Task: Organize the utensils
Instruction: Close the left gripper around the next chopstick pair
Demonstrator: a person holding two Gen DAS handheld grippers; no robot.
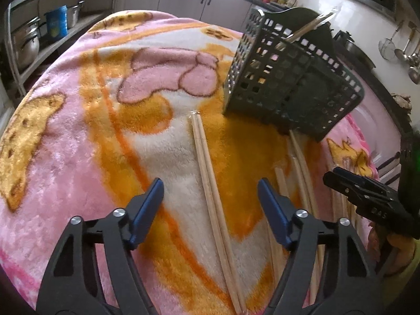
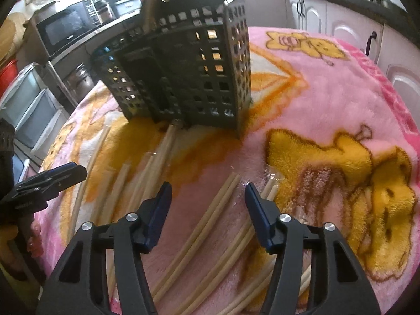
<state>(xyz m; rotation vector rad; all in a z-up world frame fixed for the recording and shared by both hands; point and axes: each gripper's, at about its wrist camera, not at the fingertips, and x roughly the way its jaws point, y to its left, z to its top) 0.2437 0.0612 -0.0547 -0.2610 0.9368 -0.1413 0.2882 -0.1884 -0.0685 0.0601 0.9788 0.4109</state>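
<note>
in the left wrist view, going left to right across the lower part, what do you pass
left gripper's left finger → wrapped chopstick pair → left gripper's right finger → loose chopsticks → right gripper

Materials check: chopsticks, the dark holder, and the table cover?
Chopsticks: pale, matte, likely bamboo or wood; some look wrapped in clear film, judging by the glints.
Holder: dark green, probably moulded plastic, with a square-hole grid and a faint sheen.
Cover: fluffy fleece blanket, pink and orange print, with visible pile.

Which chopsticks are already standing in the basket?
The pair of chopsticks poking up out of the dark basket. All the others lie flat on the pink blanket.
</note>
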